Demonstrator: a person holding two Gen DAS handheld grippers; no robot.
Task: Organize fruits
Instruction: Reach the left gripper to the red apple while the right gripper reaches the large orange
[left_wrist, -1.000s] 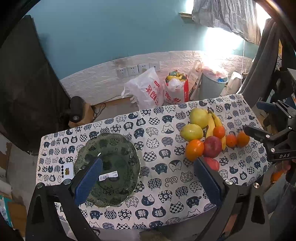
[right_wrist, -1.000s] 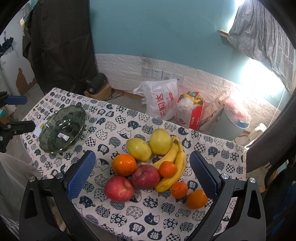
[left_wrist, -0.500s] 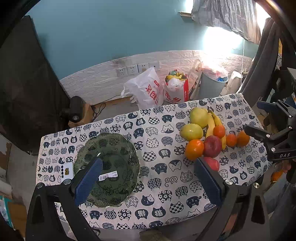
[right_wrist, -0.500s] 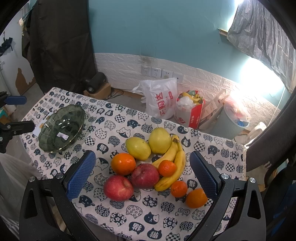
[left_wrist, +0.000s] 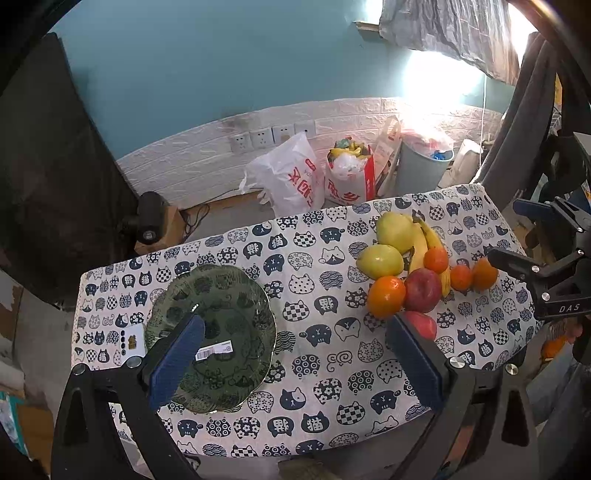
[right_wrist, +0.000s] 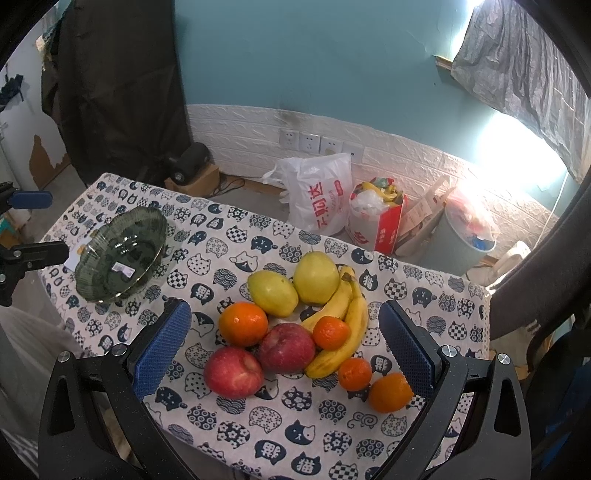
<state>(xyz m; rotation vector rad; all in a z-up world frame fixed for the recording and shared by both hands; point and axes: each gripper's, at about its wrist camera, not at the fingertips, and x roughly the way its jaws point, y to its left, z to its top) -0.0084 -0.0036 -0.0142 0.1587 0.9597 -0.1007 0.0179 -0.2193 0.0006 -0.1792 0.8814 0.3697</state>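
A green glass plate (left_wrist: 221, 295) sits empty on the table's left; it also shows in the right wrist view (right_wrist: 122, 254). A fruit pile lies at the right: two red apples (right_wrist: 286, 347), two yellow-green pears (right_wrist: 316, 277), bananas (right_wrist: 347, 328) and several oranges (right_wrist: 243, 323). The pile also shows in the left wrist view (left_wrist: 410, 266). My left gripper (left_wrist: 295, 354) is open and empty, high above the table's near side between plate and fruit. My right gripper (right_wrist: 284, 347) is open and empty, hovering above the fruit pile.
The table wears a cat-print cloth (left_wrist: 314, 332). A small white card (left_wrist: 129, 341) lies left of the plate. Behind the table on the floor stand plastic bags (left_wrist: 291, 177), a red box of rubbish (right_wrist: 376, 221) and a grey bin (right_wrist: 465, 236).
Both grippers stay open and drift only slightly; the right one has edged a little closer to the fruit pile. No fruit has moved.
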